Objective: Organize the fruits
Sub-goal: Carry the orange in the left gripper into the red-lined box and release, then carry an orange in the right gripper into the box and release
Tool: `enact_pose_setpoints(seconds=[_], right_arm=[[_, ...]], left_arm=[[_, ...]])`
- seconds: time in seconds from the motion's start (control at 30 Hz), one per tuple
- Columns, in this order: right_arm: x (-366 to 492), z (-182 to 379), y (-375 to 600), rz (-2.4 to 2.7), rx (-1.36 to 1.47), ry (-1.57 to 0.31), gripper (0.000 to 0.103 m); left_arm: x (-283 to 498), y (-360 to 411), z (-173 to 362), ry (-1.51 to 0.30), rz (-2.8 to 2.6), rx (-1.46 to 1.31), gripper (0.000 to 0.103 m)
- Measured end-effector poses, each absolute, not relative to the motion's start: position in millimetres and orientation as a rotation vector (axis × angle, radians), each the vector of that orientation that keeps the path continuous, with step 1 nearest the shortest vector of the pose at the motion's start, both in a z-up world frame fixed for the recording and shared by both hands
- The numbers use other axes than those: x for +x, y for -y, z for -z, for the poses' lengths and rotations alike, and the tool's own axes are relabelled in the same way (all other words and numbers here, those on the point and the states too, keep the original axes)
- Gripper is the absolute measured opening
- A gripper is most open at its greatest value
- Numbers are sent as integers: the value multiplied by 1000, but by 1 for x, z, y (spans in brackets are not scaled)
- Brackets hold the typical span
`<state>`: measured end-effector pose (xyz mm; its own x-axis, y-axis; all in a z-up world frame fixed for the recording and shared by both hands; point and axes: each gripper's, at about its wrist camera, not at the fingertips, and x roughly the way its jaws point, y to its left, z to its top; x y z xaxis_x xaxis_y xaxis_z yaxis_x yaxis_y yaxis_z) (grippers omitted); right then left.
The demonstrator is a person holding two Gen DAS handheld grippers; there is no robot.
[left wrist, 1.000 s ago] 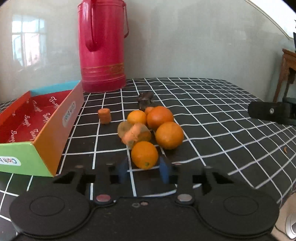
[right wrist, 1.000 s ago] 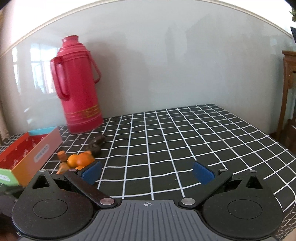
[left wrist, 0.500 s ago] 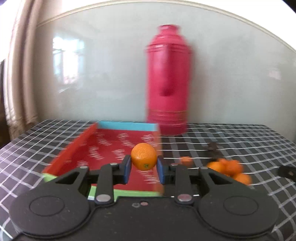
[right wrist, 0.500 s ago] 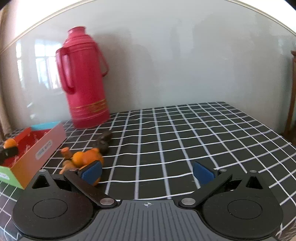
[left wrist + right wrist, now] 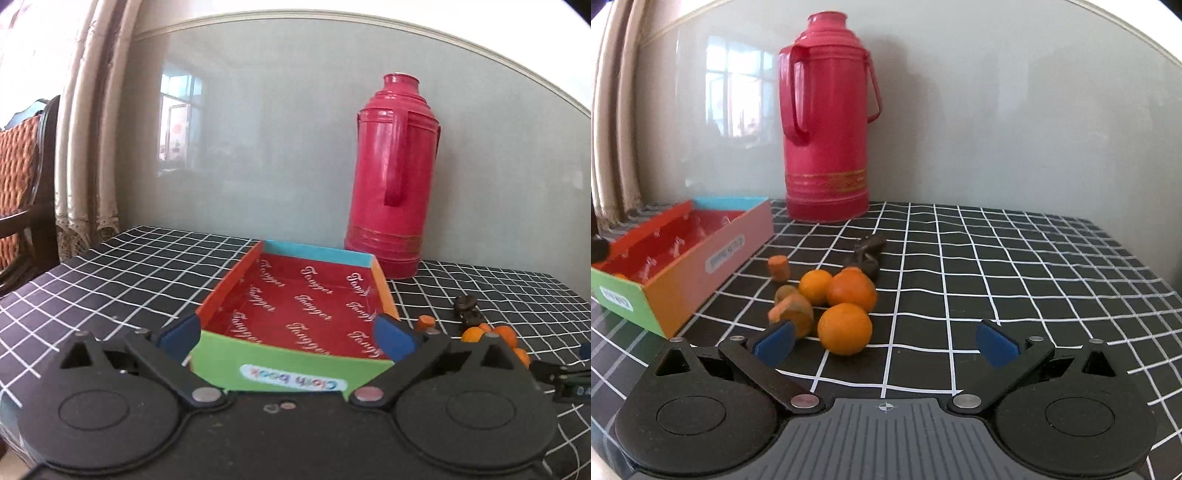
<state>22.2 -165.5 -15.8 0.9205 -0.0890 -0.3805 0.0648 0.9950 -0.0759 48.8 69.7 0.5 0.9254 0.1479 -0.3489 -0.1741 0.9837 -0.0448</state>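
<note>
Left wrist view first: your left gripper [image 5: 287, 334] hangs at the near green end of the cardboard box [image 5: 229, 291], its blue fingers [image 5: 180, 332] opening wide either side of that wall with nothing between them. You hold it there, I judge, because the box is where the fruit goes; the gripper body hides the near floor, so no orange shows inside from here. Further right stands the red thermos [image 5: 391, 177], and at the right edge the remaining oranges [image 5: 495, 334] sit on the checked tabletop [image 5: 110, 266].

Turning to the right wrist view, a sliver of orange [image 5: 620, 275] shows low inside the box at the left edge. At centre, three oranges [image 5: 845, 328] cluster beside peel scraps [image 5: 792, 312] and a carrot-like stub [image 5: 778, 267]. Your right gripper [image 5: 886, 341] has its fingers spread and empty, lined up just short of the nearest orange, probably so it can take that one next.
</note>
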Motion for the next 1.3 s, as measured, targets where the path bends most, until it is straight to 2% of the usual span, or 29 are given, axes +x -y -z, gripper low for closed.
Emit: enact_pose_setpoints(seconds=[0.23, 0.27, 0.3, 0.33, 0.53, 0.57, 0.6, 0.7, 0.9, 1.2, 1.23, 1.27, 1.3], right_arm=[[39, 22, 160, 59, -95, -431, 103], [41, 23, 158, 57, -111, -439, 94], [45, 24, 157, 56, -127, -452, 73], [47, 25, 157, 50, -127, -459, 69], [61, 29, 153, 39, -117, -492, 69], [63, 30, 154, 32, -105, -506, 62], [65, 30, 155, 14, -88, -517, 40], [60, 25, 152, 19, -102, -484, 38], [50, 4, 128, -73, -34, -344, 38], [60, -5, 22, -306, -61, -200, 40], [63, -2, 12, -300, -76, -198, 49], [63, 1, 3, -280, -81, -186, 92], [61, 3, -1, -292, -64, -156, 103]], left_arm=[[41, -100, 2, -370, -217, -95, 96], [41, -104, 3, -373, -222, -103, 96], [42, -107, 3, -377, -229, -111, 96], [42, -110, 4, -382, -233, -117, 96], [46, -112, 5, -391, -224, -107, 96], [46, -112, 5, -390, -221, -105, 96], [46, -113, 5, -389, -220, -105, 96], [45, -115, 5, -386, -223, -111, 96], [37, -125, 7, -389, -249, -94, 96], [22, -160, 13, -434, -338, -62, 96], [21, -163, 14, -438, -345, -61, 96], [19, -165, 14, -440, -350, -60, 96], [19, -168, 14, -442, -354, -60, 96]])
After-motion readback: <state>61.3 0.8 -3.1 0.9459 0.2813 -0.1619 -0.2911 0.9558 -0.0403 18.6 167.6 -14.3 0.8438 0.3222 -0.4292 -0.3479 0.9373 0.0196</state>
